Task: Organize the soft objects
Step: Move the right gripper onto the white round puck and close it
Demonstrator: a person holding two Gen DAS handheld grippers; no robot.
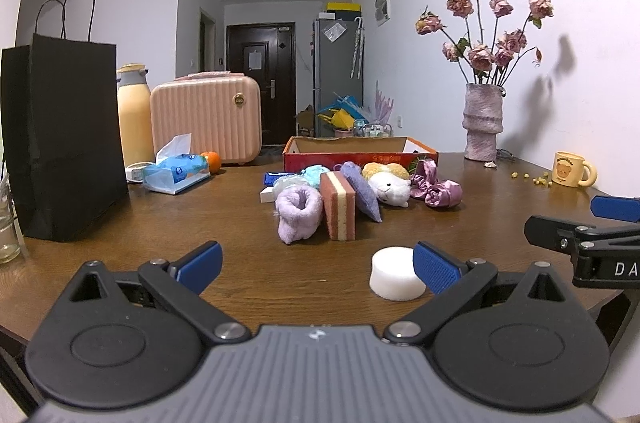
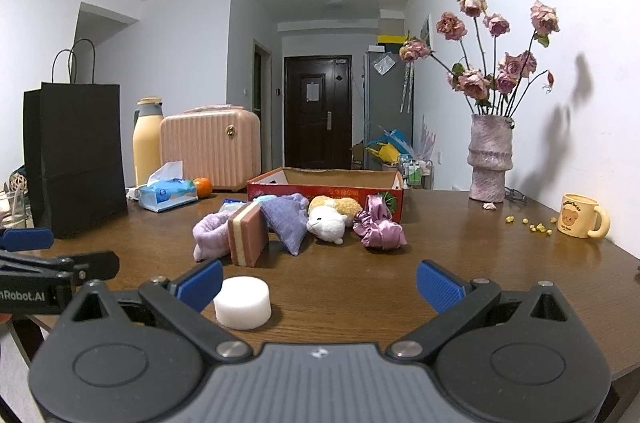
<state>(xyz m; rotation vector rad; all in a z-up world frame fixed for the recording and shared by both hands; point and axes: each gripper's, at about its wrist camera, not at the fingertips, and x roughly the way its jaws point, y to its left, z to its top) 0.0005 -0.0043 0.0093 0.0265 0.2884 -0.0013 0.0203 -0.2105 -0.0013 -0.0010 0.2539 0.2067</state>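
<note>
Both grippers, left (image 1: 316,269) and right (image 2: 319,283), gape wide and empty; white foam puck (image 2: 242,307) at lower left looks light, squashy, best pinched across its round sides.

a home, apartment living area: brown wooden dining table (image 2: 460,263); behind it a hallway to a dark wooden entry door (image 2: 318,111); grey fridge (image 2: 390,103) beside the door; on the table, ribbed pink vase of dried roses (image 2: 490,159).
</note>
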